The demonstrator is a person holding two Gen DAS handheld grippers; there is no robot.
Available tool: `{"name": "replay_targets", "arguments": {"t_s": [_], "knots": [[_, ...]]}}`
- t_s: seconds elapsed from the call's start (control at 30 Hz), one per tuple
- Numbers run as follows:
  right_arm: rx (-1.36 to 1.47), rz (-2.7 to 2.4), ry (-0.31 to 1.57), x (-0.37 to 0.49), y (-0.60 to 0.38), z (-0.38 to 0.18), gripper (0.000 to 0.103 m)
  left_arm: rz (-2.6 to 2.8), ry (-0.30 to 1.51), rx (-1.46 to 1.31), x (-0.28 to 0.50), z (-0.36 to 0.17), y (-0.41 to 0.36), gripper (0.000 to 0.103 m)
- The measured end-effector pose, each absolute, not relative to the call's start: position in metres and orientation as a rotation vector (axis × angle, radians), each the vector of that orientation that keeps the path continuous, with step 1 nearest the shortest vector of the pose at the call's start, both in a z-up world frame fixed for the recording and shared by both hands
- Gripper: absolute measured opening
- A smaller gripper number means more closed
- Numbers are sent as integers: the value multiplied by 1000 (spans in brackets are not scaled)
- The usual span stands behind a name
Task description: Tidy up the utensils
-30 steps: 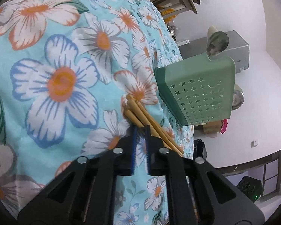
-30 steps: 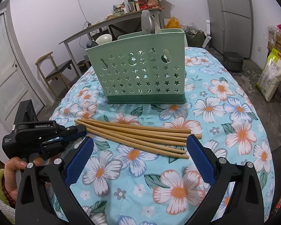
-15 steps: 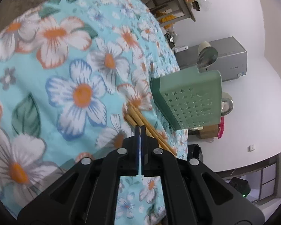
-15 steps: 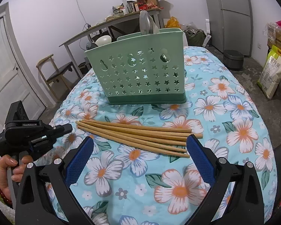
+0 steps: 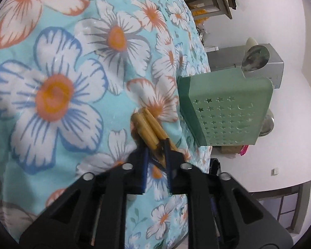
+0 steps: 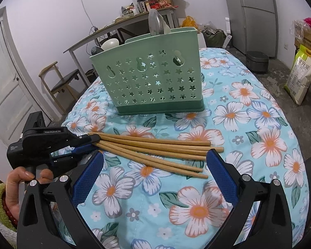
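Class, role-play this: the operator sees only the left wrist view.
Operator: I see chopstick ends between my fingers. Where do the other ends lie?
Observer: The chopsticks fan out, and their far ends rest flat on the cloth, in front of the holder and apart from it.
Operator: And the right hand-held gripper?
Observer: The right hand-held gripper is wide open, with one fingertip near each end of the bundle.
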State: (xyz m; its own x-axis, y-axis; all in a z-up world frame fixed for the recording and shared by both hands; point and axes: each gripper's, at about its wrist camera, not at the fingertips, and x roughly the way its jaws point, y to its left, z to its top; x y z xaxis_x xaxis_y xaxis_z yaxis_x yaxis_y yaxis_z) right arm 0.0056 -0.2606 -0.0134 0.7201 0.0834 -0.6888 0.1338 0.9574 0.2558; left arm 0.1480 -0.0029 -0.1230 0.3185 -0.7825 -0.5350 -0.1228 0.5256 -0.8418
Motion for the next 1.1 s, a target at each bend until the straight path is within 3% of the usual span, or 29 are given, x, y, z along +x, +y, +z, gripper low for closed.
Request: {"name": "replay_targets", "arguments": {"t_s": [0.47,0.63,1.1], "knots": [[299,-12,772,8,-258,-14,96,-478,1134,-954,131,-97,48,10],[284,-6,766,7,-255,-12,96,-503,1195,-1033,128,-107,47,26],[290,-9,770,7,-257,-13,96,-479,1233,-1119,142,-130,22,25]]}}
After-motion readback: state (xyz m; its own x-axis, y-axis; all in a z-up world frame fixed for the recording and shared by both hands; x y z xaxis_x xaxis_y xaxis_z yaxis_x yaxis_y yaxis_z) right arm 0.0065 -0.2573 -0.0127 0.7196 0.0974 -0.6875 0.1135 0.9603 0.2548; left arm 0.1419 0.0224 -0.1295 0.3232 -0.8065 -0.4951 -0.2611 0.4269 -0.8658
